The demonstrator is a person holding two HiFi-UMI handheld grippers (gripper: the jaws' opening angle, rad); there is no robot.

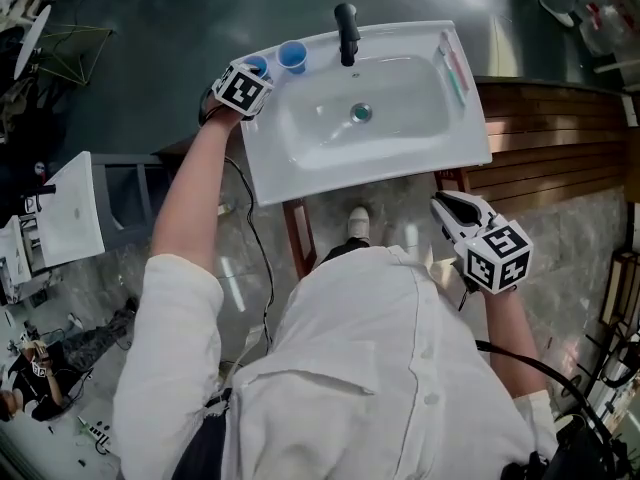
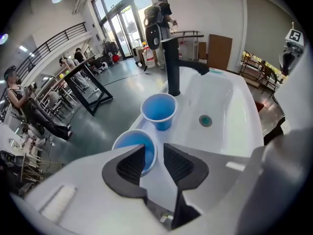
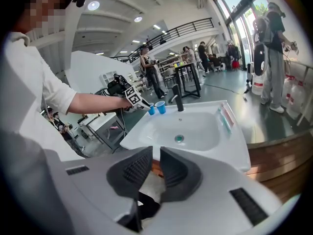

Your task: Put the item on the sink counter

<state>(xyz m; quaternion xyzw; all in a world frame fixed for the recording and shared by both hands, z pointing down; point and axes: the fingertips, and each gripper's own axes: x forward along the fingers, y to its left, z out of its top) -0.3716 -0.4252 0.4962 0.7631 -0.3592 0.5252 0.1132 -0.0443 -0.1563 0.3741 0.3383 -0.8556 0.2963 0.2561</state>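
A white sink (image 1: 400,153) carries two blue cups on its back left counter, left of the black faucet (image 1: 346,33). My left gripper (image 1: 257,67) reaches over the left-hand cup (image 1: 259,62), the other cup (image 1: 292,56) standing free beside it. In the left gripper view the jaws (image 2: 154,151) stand open; the near cup (image 2: 131,142) stands upright on the counter with its rim at the left pad (image 2: 129,166), no pad pressing it. The far cup (image 2: 159,110) sits beyond. My right gripper (image 1: 445,208) hangs in front of the sink's right corner, its jaws (image 3: 156,155) slightly apart with nothing between.
Thin green and pink sticks (image 1: 455,68) lie along the sink's right rim. A wooden platform (image 1: 550,138) runs to the right, a white stand (image 1: 70,208) to the left. A cable trails down by the sink leg (image 1: 297,238). People stand far back in the hall.
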